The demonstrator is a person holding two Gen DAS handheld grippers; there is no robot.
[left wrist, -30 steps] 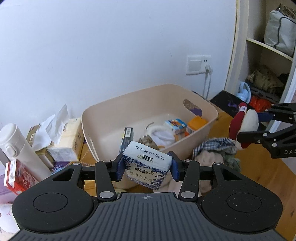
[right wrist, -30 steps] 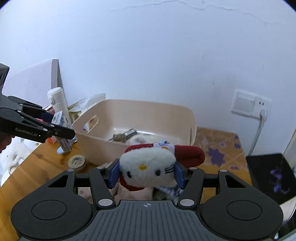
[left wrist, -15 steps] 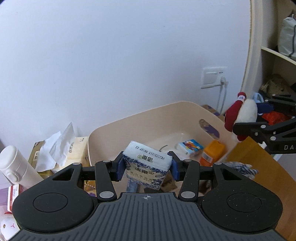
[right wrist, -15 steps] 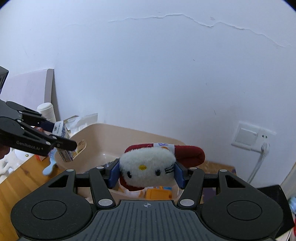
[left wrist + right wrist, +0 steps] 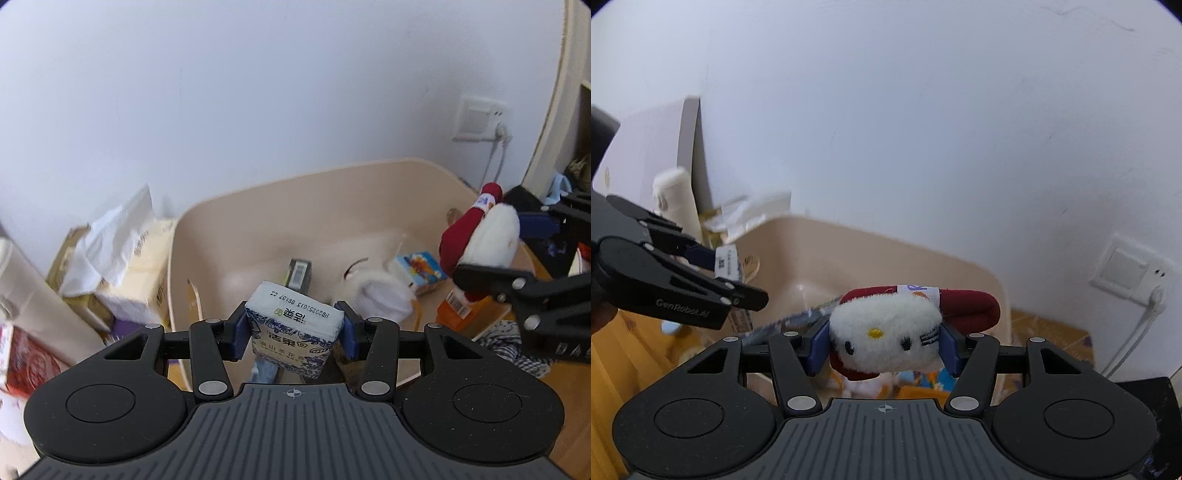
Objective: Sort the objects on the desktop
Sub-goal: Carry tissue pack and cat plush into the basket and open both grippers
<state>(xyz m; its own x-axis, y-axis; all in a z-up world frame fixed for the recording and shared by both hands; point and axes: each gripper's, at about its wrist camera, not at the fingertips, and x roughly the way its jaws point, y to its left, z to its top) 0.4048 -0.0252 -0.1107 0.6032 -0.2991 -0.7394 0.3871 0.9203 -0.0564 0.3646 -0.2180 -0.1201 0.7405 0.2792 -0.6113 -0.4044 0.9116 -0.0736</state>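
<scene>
My left gripper [image 5: 293,334] is shut on a blue-and-white tissue pack [image 5: 293,325], which hangs over the near rim of the beige plastic bin [image 5: 295,192]. My right gripper [image 5: 882,349] is shut on a white plush cat toy with a red bow [image 5: 886,341]. From the left wrist view that plush toy [image 5: 487,240] hangs over the bin's right side. From the right wrist view the tissue pack [image 5: 727,263] is at the bin's [image 5: 886,254] left end. Inside the bin lie a white cloth [image 5: 376,295], a colourful small box [image 5: 419,267], an orange box [image 5: 461,310] and a dark pack [image 5: 299,273].
Left of the bin stand a tissue box with loose paper [image 5: 125,251], a white bottle [image 5: 677,201] and a red box [image 5: 26,358]. A checked cloth [image 5: 509,339] lies on the wooden desk at the bin's right. A wall socket with a cable [image 5: 484,122] is behind.
Both grippers have moved forward from the desk to above the bin, still holding their things. The bin now fills more of each view and the plush toy sits closer to the tissue pack.
</scene>
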